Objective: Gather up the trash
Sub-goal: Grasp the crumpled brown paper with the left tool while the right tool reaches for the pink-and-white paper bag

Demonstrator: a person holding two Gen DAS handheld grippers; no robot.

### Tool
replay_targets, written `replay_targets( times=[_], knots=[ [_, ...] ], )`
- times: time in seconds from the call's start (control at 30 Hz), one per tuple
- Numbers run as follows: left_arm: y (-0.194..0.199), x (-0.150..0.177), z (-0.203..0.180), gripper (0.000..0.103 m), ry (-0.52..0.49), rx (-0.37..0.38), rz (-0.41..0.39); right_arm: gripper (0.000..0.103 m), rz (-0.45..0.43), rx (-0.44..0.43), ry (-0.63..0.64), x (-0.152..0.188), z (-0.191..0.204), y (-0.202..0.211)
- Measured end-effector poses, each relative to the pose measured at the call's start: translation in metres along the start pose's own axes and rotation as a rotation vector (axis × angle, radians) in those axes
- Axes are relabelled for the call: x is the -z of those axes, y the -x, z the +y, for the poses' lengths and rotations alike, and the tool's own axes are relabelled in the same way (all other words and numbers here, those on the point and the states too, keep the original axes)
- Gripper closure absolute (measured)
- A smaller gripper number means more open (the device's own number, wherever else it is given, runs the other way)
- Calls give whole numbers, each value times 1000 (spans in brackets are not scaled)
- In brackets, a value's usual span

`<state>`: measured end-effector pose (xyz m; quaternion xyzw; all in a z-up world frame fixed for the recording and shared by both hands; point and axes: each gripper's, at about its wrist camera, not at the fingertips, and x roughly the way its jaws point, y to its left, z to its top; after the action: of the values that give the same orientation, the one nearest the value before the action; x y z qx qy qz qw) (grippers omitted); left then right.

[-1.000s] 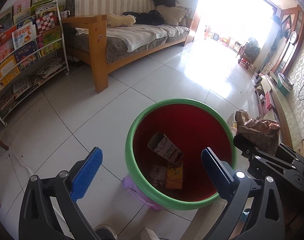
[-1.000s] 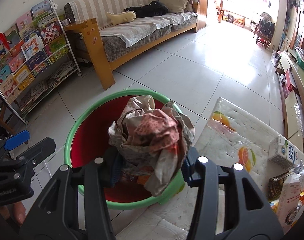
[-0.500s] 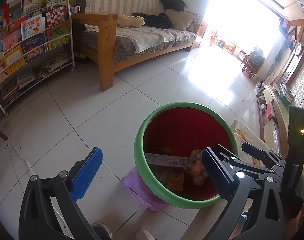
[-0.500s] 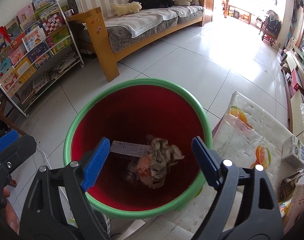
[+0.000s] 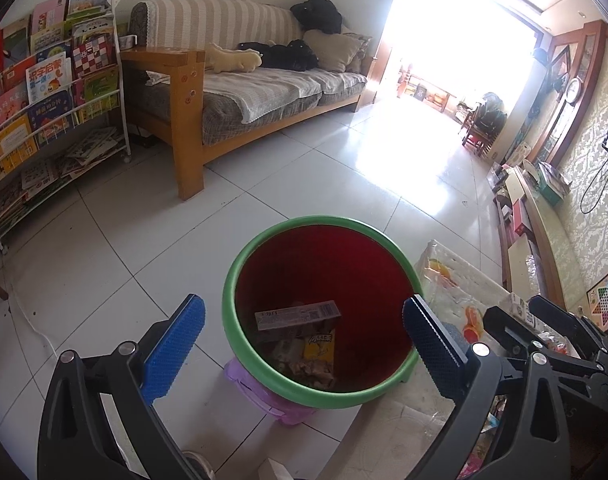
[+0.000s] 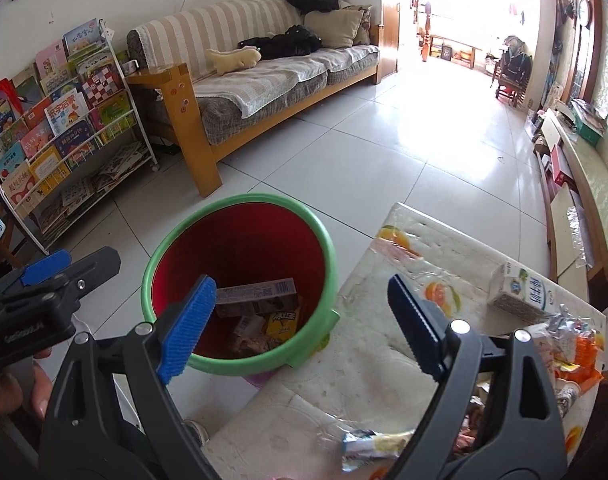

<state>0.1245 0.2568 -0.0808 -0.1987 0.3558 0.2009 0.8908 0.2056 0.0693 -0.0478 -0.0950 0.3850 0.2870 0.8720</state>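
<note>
A red bin with a green rim stands on a purple stool beside the table. Inside lie a long grey carton, a yellow packet and the crumpled paper. My left gripper is open and empty, in front of the bin. My right gripper is open and empty, over the bin's right rim and the table edge. On the table lie a milk carton, a blue-ended wrapper and orange packets.
The table has a fruit-print plastic cover. A wooden sofa and a book rack stand across the tiled floor. A low TV bench runs along the right wall.
My right gripper opened and dropped the crumpled paper into the bin, then drew back toward the table. The left gripper pulled back a little and stayed open.
</note>
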Motion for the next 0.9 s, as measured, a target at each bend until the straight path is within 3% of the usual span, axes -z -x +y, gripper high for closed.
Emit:
replay_targets(
  times=[0.37, 0.53, 0.9],
  knots=[
    [26, 27, -103, 7, -185, 144, 36, 14, -13, 155, -132, 69, -99, 82],
    [26, 47, -148, 7, -272, 217, 97, 14, -19, 211, -196, 96, -140, 113],
    [-1, 93, -214, 7, -428, 232, 227, 14, -22, 274, -268, 131, -195, 144]
  ],
)
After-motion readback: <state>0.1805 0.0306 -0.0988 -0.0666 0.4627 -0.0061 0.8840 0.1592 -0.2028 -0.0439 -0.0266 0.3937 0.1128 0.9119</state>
